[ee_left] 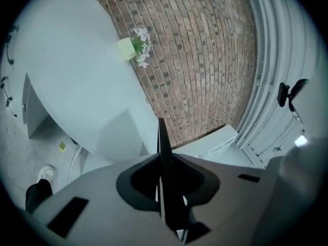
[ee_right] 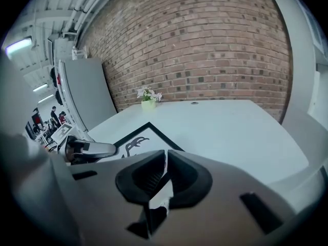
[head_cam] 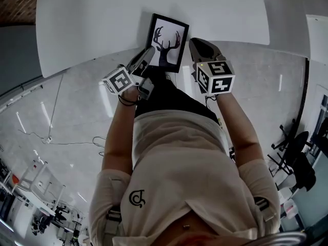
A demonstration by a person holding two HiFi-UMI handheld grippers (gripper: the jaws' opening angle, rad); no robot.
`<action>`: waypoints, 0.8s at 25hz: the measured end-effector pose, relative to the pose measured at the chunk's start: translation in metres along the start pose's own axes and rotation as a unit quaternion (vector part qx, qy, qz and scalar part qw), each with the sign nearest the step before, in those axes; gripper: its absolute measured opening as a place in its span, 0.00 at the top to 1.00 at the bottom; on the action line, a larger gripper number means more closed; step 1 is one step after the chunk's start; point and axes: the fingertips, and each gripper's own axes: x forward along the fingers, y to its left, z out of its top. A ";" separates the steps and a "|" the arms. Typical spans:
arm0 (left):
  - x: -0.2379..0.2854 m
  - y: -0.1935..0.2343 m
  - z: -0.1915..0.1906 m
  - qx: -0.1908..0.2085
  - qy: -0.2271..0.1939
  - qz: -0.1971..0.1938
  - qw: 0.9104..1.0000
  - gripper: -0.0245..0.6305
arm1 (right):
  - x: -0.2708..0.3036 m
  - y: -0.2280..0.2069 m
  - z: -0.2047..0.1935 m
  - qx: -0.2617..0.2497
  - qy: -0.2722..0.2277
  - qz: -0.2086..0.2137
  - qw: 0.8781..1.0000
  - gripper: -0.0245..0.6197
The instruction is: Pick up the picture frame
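The picture frame (head_cam: pixel 167 41), black-edged with an antler print, hangs tilted over the near edge of the white table (head_cam: pixel 102 24). My left gripper (head_cam: pixel 147 54) is shut on its left edge. In the left gripper view the frame (ee_left: pixel 162 137) stands edge-on as a thin black blade between the pressed jaws of the left gripper (ee_left: pixel 163 164). My right gripper (head_cam: pixel 196 45) is at the frame's right edge. In the right gripper view the frame (ee_right: pixel 138 140) runs under the nearly closed jaws of the right gripper (ee_right: pixel 165 172), which pinch its edge. The left gripper (ee_right: pixel 88 148) shows there at the frame's far side.
A small pot of flowers (ee_right: pixel 148 102) stands at the table's far end by the brick wall, also seen as the pot (ee_left: pixel 131 47). A second white table (head_cam: pixel 292 9) is to the right. Black chairs (head_cam: pixel 300 160) stand on the grey floor at right.
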 end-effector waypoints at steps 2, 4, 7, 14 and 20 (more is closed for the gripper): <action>-0.001 -0.012 0.007 0.005 -0.012 -0.010 1.000 0.84 | -0.006 0.001 0.007 -0.001 -0.009 0.000 1.000 0.93; -0.002 -0.025 0.014 0.011 -0.024 -0.019 0.999 0.84 | -0.011 0.004 0.014 -0.007 -0.019 0.003 1.000 0.93; -0.006 -0.041 0.025 0.001 -0.047 -0.025 0.999 0.84 | -0.021 0.008 0.029 -0.021 -0.044 0.004 0.999 0.95; -0.010 -0.100 0.087 -0.024 -0.119 -0.079 0.989 0.84 | -0.043 0.014 0.090 -0.051 -0.135 0.004 0.990 0.95; -0.022 -0.148 0.149 0.021 -0.149 -0.122 0.981 0.84 | -0.054 0.026 0.144 -0.065 -0.214 0.001 0.975 0.95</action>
